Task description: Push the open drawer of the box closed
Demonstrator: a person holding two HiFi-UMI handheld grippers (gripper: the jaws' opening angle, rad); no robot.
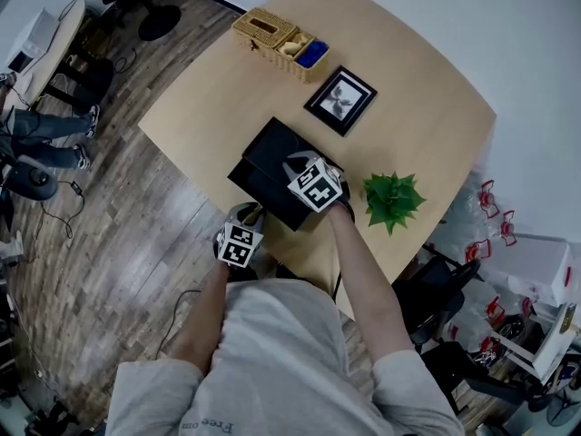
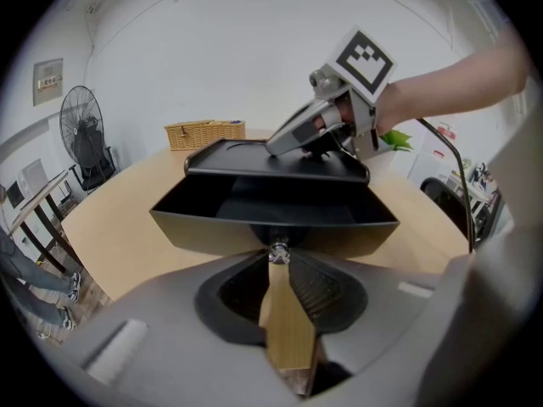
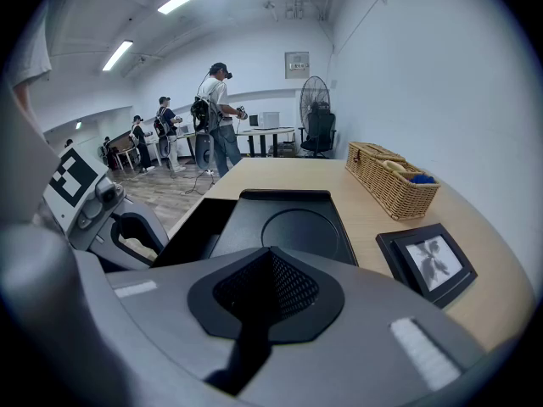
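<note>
- The black box (image 1: 270, 151) sits on the wooden table (image 1: 204, 107) near the edge closest to the person, roughly midway along it.
- Its drawer (image 2: 271, 220) stands pulled out towards that edge, and the inside looks bare and dark.
- The left gripper (image 2: 278, 259) meets the drawer's front wall. Its jaws are drawn in almost together, and their tips close on the small metal knob (image 2: 278, 250) at the middle of the front.
- The right gripper (image 3: 270, 254) lies on the box's flat top, over the side near the drawer. Its jaws are pressed together with nothing between them.
- In the left gripper view, the right gripper rests tilted on the lid, with the person's hand (image 2: 344, 121) wrapped round its grip.
- A wicker basket (image 1: 272, 36) stands by the table's far corner.
- A framed picture (image 1: 340, 99) lies between the basket and the box.
- A small green plant (image 1: 392, 198) sits just right of the box, at the table's near edge.
</note>
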